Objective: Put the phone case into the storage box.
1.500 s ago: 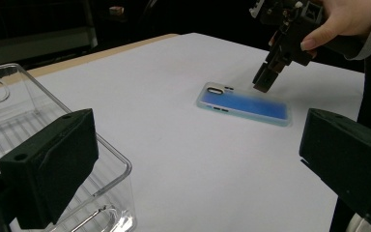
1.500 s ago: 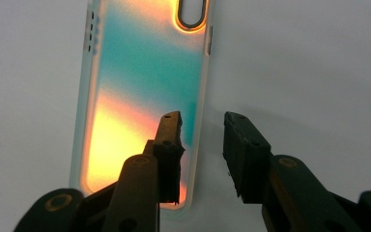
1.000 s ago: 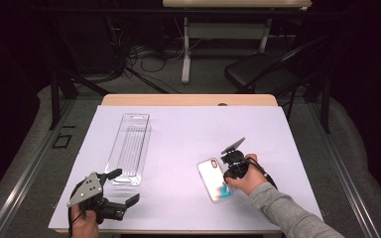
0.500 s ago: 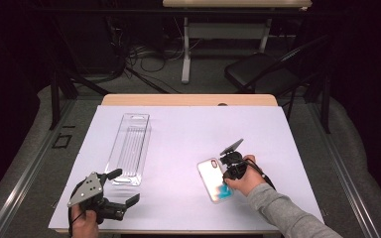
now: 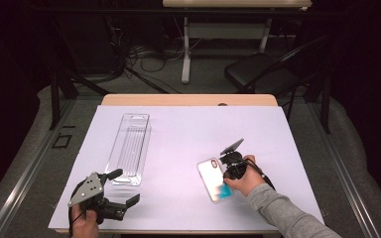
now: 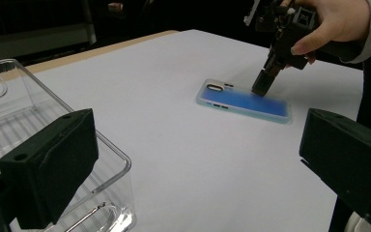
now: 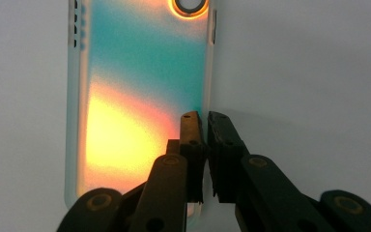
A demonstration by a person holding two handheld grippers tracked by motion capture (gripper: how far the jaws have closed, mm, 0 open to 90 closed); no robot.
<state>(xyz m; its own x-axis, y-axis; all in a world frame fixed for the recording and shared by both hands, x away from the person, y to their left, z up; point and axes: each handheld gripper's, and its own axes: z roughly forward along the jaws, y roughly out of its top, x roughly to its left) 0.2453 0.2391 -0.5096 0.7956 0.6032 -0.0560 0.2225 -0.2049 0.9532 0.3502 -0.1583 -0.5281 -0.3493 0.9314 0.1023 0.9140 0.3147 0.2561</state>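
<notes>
flat, rounded-rectangle phone case (image 5: 215, 179) (image 6: 244, 100) (image 7: 137, 96) with a translucent pale rim and an iridescent back, blue-teal in the left gripper view, teal shading into orange and yellow in the right gripper view. lying back-up on the white sheet, toward the near right part of the table, camera ring (image 7: 189, 6) at the far end, small slots along one long edge. one long edge pinched near its middle between two closed black jaws.
</notes>
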